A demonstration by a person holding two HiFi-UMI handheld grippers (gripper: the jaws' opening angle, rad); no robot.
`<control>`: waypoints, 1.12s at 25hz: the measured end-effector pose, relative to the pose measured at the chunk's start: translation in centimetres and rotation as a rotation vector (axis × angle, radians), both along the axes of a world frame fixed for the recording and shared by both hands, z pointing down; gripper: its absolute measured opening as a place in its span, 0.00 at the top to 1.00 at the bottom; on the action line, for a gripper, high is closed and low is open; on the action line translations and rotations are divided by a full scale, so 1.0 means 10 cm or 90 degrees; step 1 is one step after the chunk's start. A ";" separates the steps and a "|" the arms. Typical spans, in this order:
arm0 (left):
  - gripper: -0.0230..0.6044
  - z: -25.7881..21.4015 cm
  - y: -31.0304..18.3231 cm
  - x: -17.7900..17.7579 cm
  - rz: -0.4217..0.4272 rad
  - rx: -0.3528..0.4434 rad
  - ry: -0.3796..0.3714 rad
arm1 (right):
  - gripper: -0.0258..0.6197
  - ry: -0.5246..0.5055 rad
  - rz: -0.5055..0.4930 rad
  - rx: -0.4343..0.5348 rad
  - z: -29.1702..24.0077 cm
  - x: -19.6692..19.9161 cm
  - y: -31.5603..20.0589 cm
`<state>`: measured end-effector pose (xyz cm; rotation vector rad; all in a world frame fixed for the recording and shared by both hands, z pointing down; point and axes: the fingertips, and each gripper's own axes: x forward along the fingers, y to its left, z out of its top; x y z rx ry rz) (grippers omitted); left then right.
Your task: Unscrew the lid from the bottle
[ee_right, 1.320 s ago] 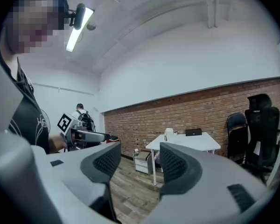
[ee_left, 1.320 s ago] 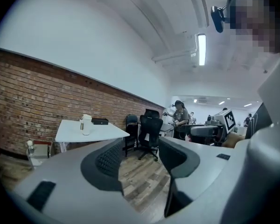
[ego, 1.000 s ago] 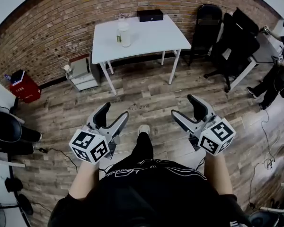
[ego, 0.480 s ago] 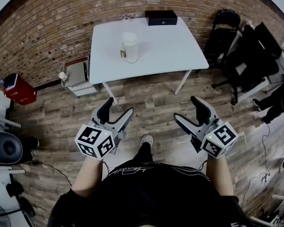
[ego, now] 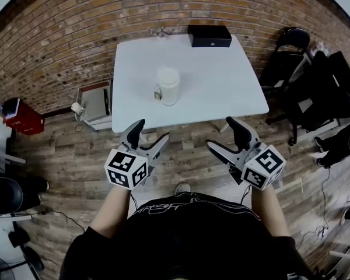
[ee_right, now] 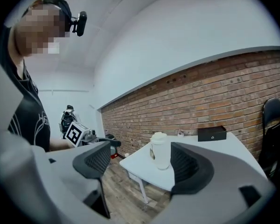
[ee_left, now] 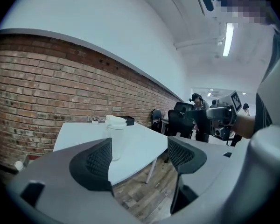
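Observation:
A white bottle [ego: 167, 87] with a white lid stands upright on the white table [ego: 221, 92]; it also shows as the bottle [ee_left: 116, 134] in the left gripper view and the bottle [ee_right: 160, 151] in the right gripper view. My left gripper [ego: 149, 135] is held over the floor just short of the table's near edge, jaws wide apart with nothing between them. My right gripper [ego: 226, 134] hangs likewise near that edge, empty. Both sets of jaws have just been opening.
A black box [ego: 209, 35] lies at the table's far edge by the brick wall [ego: 76, 34]. Black chairs [ego: 315, 80] stand to the right, a small cabinet [ego: 96, 104] and a red box [ego: 22, 116] to the left. Wood floor lies underfoot.
The person has walked toward the table: it and the bottle now sit much closer, and both grippers have come up to its near edge. The jaws stand slightly wider.

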<state>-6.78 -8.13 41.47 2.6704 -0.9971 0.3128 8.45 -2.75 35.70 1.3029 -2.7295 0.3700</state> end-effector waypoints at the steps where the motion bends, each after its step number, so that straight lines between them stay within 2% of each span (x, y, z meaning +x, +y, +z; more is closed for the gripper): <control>1: 0.37 0.06 -0.09 0.00 -0.005 0.000 -0.008 | 0.36 0.004 -0.002 -0.003 0.02 0.00 -0.07; 4: 0.37 0.33 -0.35 0.00 -0.025 -0.010 -0.026 | 0.36 0.012 -0.011 -0.015 0.08 0.00 -0.23; 8: 0.35 0.60 -0.69 0.01 -0.049 -0.049 -0.004 | 0.36 0.024 -0.035 -0.015 0.12 -0.06 -0.50; 13: 0.33 0.76 -1.07 0.07 -0.058 -0.043 -0.025 | 0.36 0.043 -0.074 0.001 0.12 -0.17 -0.90; 17: 0.30 0.86 -1.29 0.18 -0.045 -0.030 -0.071 | 0.36 0.060 -0.118 -0.003 0.19 -0.24 -1.26; 20: 0.29 0.94 -1.46 0.24 -0.039 -0.038 -0.087 | 0.36 0.079 -0.156 -0.007 0.28 -0.34 -1.55; 23: 0.29 0.92 -1.59 0.35 -0.025 -0.023 -0.085 | 0.37 0.106 -0.192 -0.006 0.38 -0.46 -1.79; 28: 0.30 0.90 -1.70 0.55 0.015 -0.016 -0.054 | 0.37 0.151 -0.246 -0.018 0.61 -0.68 -2.06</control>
